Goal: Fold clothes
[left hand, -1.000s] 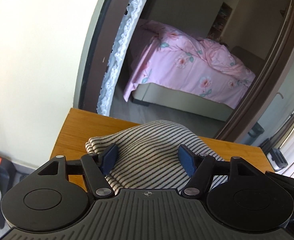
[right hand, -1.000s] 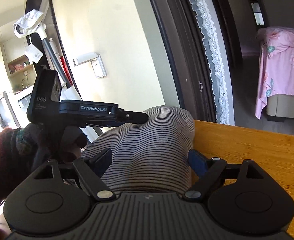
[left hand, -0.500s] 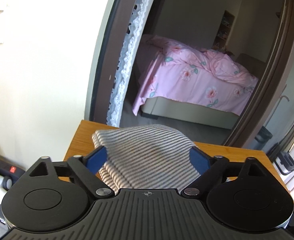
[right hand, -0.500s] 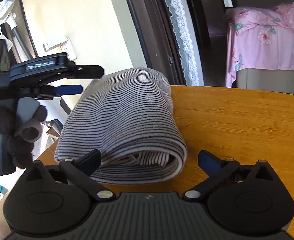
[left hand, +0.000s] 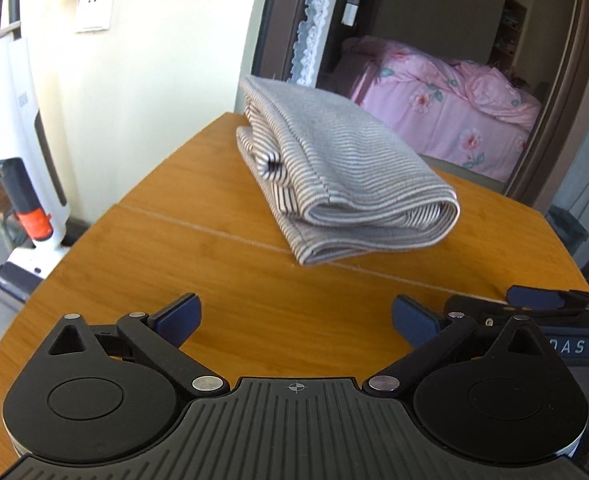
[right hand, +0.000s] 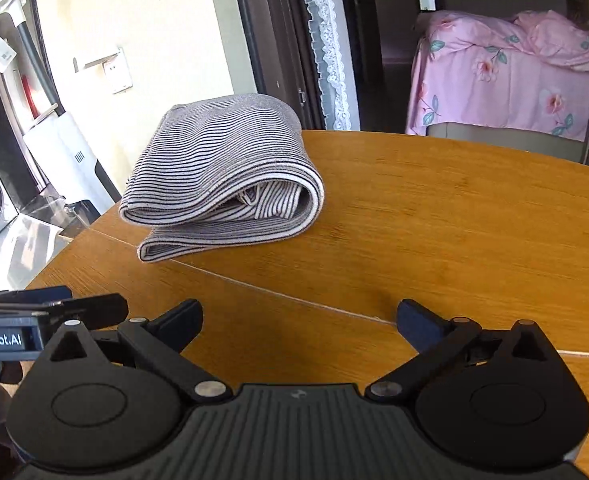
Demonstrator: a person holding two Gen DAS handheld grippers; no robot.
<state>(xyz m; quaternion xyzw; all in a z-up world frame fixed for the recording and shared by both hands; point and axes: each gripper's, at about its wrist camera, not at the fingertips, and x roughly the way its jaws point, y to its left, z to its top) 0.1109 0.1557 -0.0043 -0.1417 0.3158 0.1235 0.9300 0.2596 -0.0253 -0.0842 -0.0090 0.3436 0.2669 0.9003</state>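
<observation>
While both tools hover low over the near table (left hand: 142,248), the left gripper (left hand: 296,320) and right gripper (right hand: 300,320) each stand with fingers spread wide, holding nothing. Farther on, well apart from both, the folded striped garment (left hand: 334,168) lies on the tabletop toward its far edge. Beyond the doorway stands a pink bed (right hand: 502,72).

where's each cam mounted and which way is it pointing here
Left wrist: sits on the left gripper, looking across the wooden table at the folded striped garment; its open fingers show, the right gripper at its right edge.
Right wrist: sits on the right gripper, facing the same way; open fingers show.
Shared: garment, table, pink bed.
</observation>
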